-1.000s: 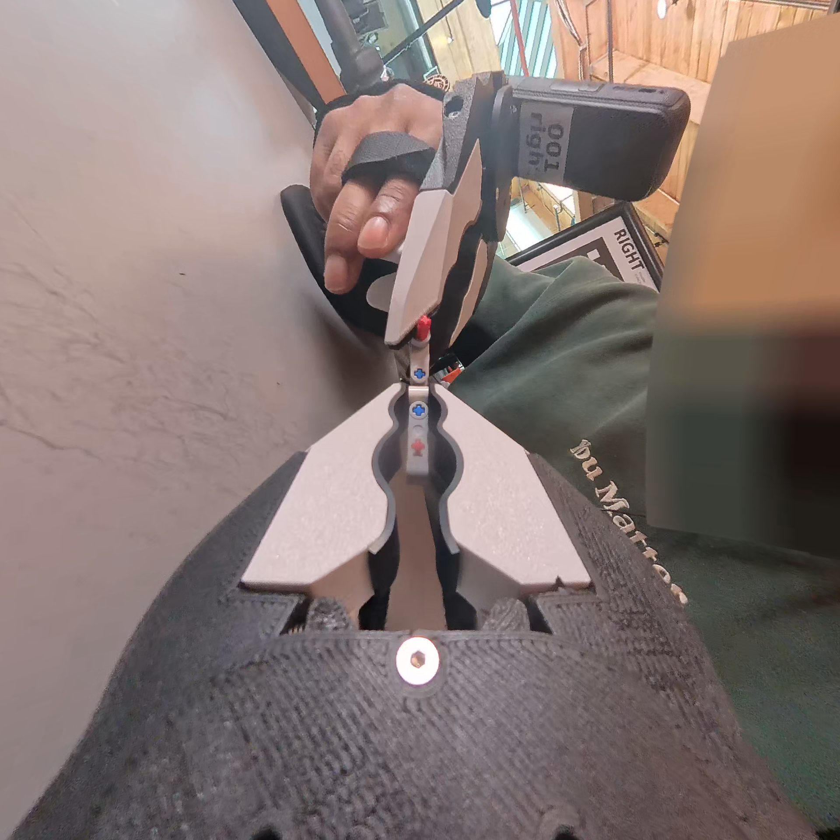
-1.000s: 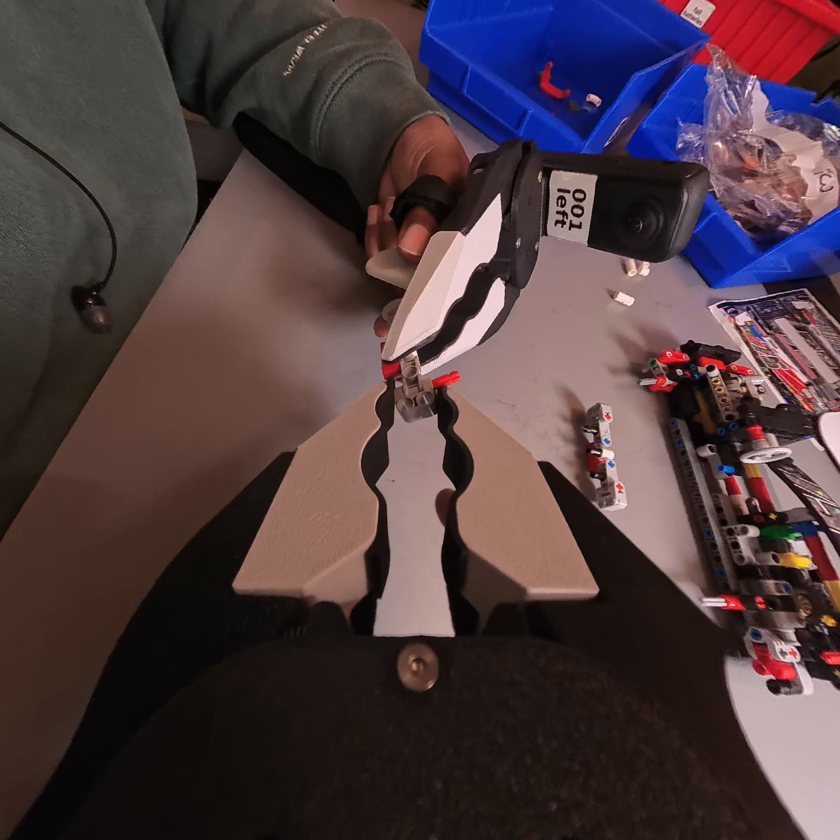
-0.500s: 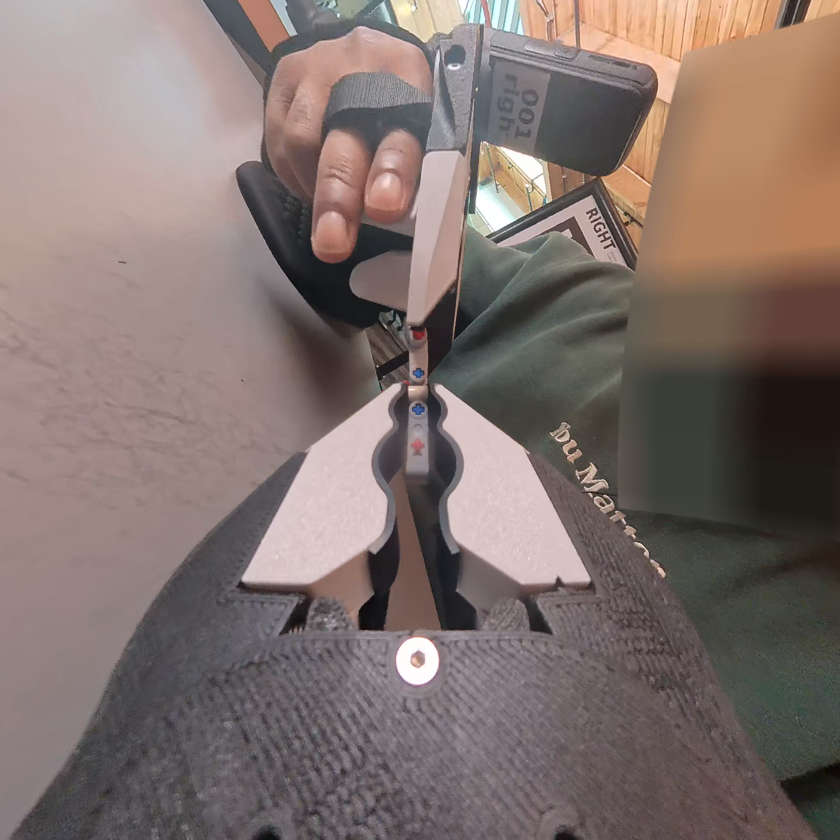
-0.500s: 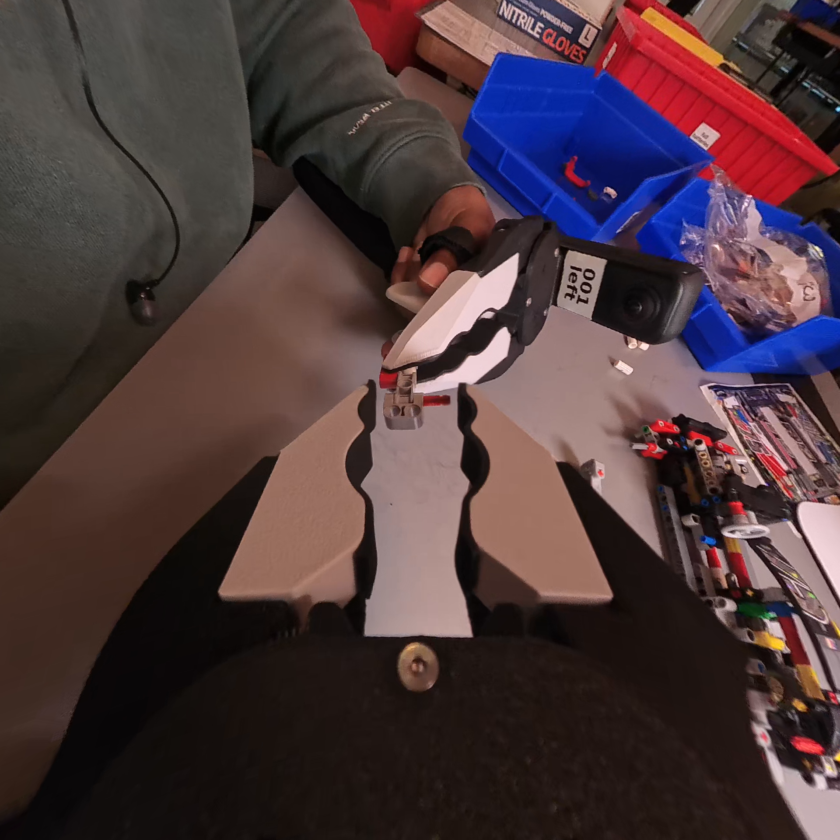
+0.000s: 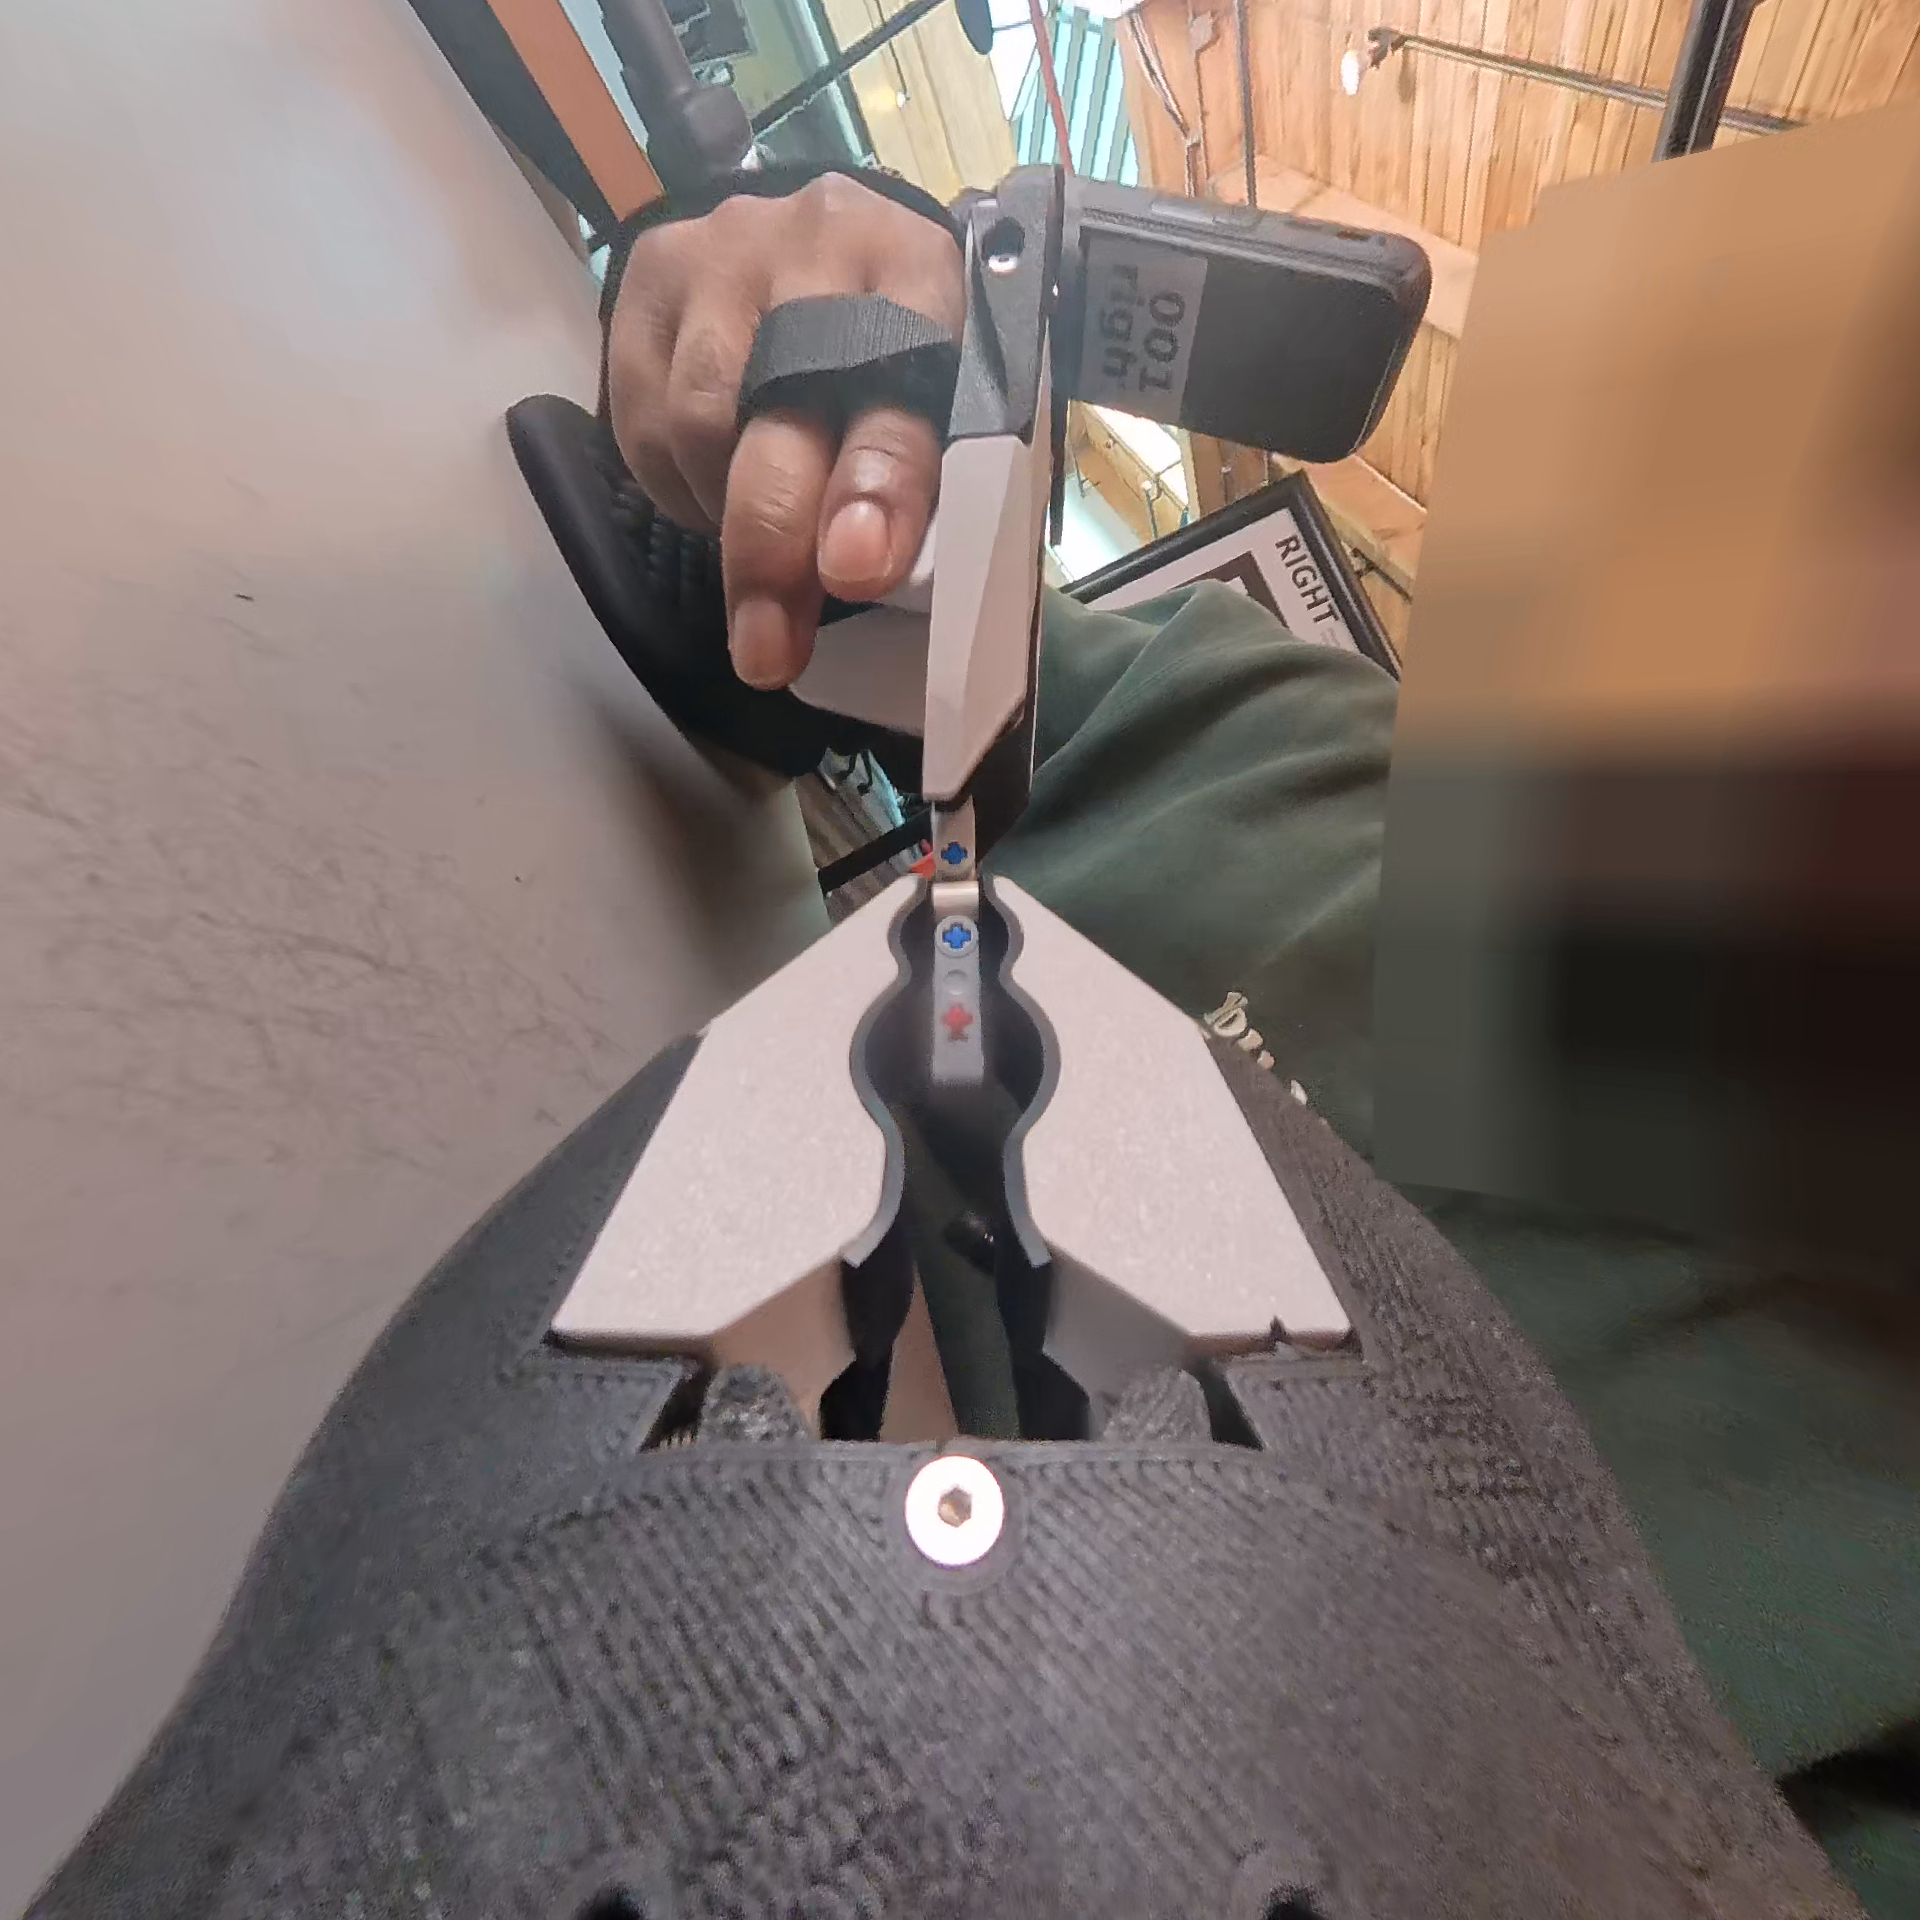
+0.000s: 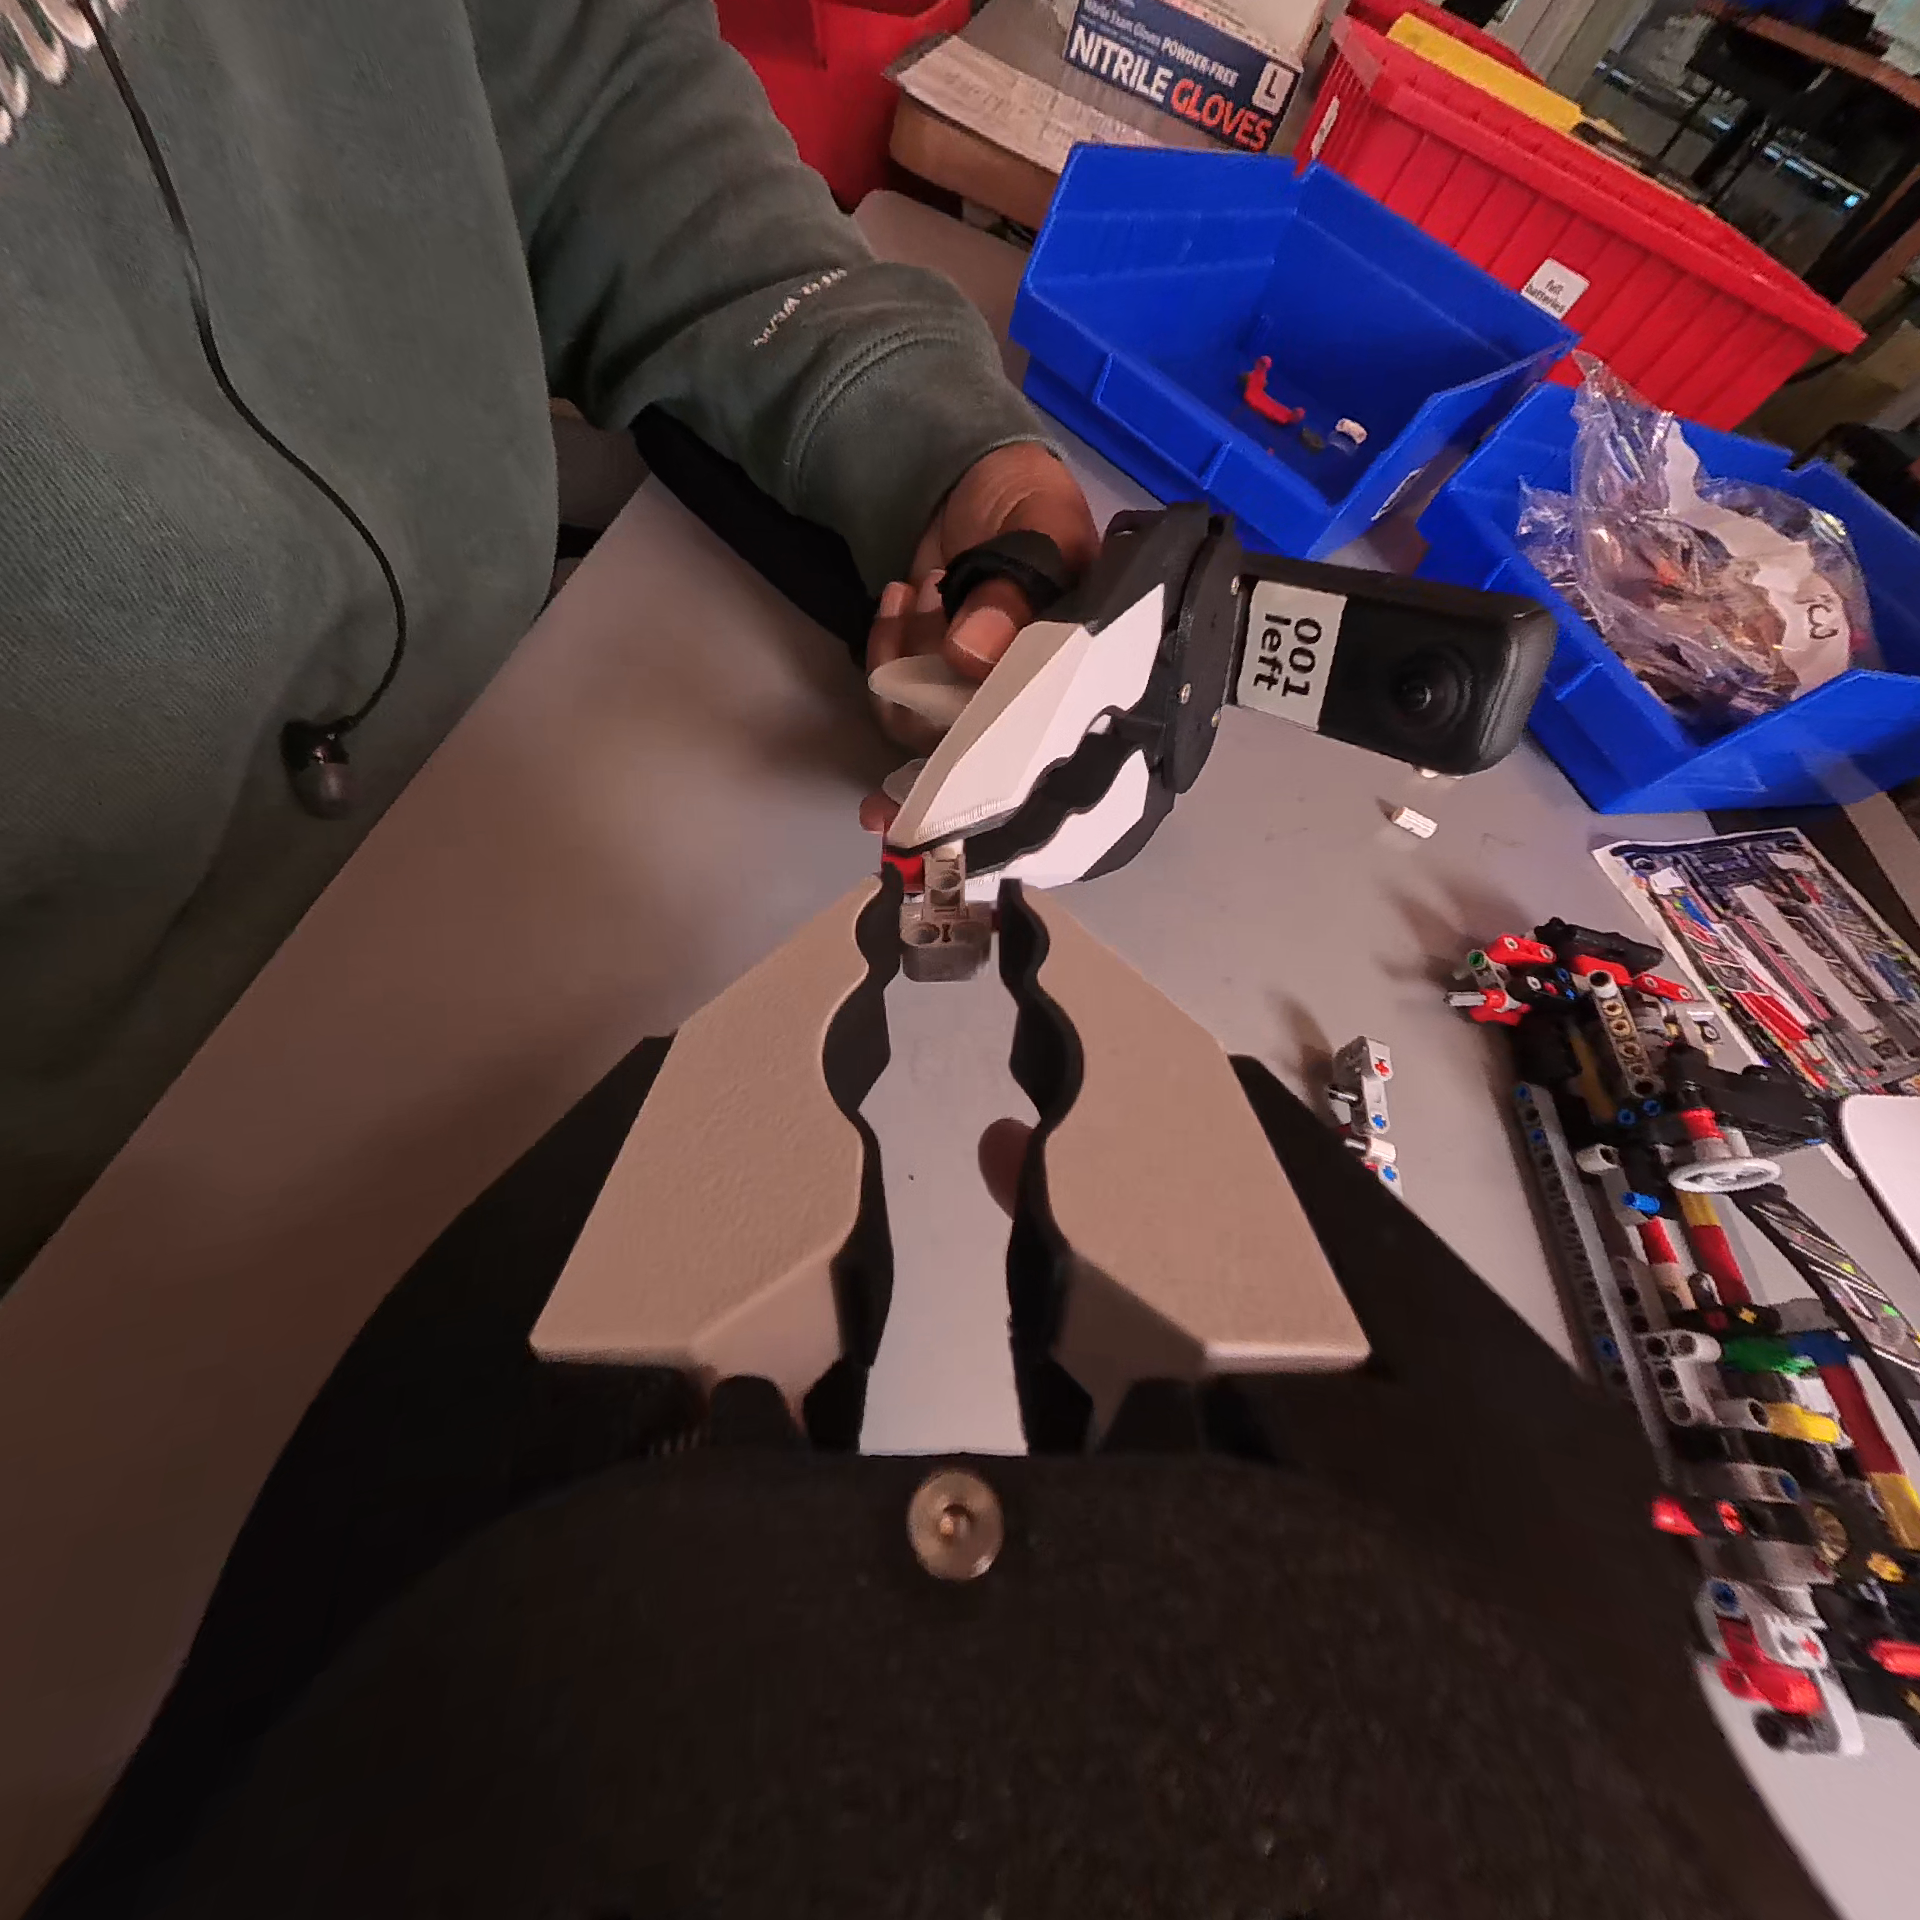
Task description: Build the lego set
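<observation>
Centrally, left claw (image 5: 957,914) clamps the grey beam (image 5: 958,1003) steady while right claw (image 6: 943,914), closed on the grey connector (image 6: 943,932), mates them above the tabletop (image 6: 665,665).

bright, even | soft shadows | fisheye edges (foreground blurred)

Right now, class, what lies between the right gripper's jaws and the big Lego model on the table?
In the right wrist view, a small white-and-grey Lego subassembly lies on the table between the right gripper and the Lego model.
</observation>
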The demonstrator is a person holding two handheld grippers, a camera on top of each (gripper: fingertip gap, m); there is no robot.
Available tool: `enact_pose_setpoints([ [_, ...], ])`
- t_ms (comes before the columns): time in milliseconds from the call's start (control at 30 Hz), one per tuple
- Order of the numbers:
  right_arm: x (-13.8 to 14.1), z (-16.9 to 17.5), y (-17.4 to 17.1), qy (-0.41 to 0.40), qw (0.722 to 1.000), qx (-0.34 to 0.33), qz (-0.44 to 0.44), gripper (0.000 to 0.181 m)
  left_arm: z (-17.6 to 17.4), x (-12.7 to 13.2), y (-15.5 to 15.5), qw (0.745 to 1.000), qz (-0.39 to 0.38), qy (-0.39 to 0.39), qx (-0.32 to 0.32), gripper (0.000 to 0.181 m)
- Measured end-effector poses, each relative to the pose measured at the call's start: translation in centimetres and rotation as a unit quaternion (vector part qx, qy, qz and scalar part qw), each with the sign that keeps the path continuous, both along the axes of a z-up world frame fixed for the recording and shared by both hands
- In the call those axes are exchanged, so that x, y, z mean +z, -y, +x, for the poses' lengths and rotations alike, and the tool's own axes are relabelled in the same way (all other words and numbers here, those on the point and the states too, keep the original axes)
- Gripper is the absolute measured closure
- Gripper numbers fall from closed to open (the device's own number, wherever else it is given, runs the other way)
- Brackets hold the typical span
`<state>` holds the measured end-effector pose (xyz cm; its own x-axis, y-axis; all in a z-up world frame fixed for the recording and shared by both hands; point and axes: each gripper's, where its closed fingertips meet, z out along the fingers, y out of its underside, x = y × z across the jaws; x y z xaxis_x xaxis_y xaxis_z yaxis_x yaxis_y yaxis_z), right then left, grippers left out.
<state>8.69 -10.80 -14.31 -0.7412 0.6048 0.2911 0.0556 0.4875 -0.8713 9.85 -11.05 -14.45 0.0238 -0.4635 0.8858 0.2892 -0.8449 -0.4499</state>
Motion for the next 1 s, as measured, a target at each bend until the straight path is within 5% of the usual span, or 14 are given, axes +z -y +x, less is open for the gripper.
enact_pose_setpoints([
  [633, 0.8, -0.5, -0.4, -0.019, 0.999, -0.011, -0.049, 0.165, -0.6, 0.6, -0.5, 0.999, 0.015, 0.007, 0.034, 0.176],
  [800, 0.6, 0.0, -0.4, -0.022, 0.999, -0.004, -0.032, 0.142, -0.4, 0.4, -0.1, 0.999, 0.034, -0.023, 0.031, 0.176],
  [1000, 0.3, 0.1, 0.1, -0.037, 0.999, -0.001, -0.002, 0.166, -0.3, 0.2, -0.1, 0.999, 0.031, -0.027, 0.027, 0.176],
])
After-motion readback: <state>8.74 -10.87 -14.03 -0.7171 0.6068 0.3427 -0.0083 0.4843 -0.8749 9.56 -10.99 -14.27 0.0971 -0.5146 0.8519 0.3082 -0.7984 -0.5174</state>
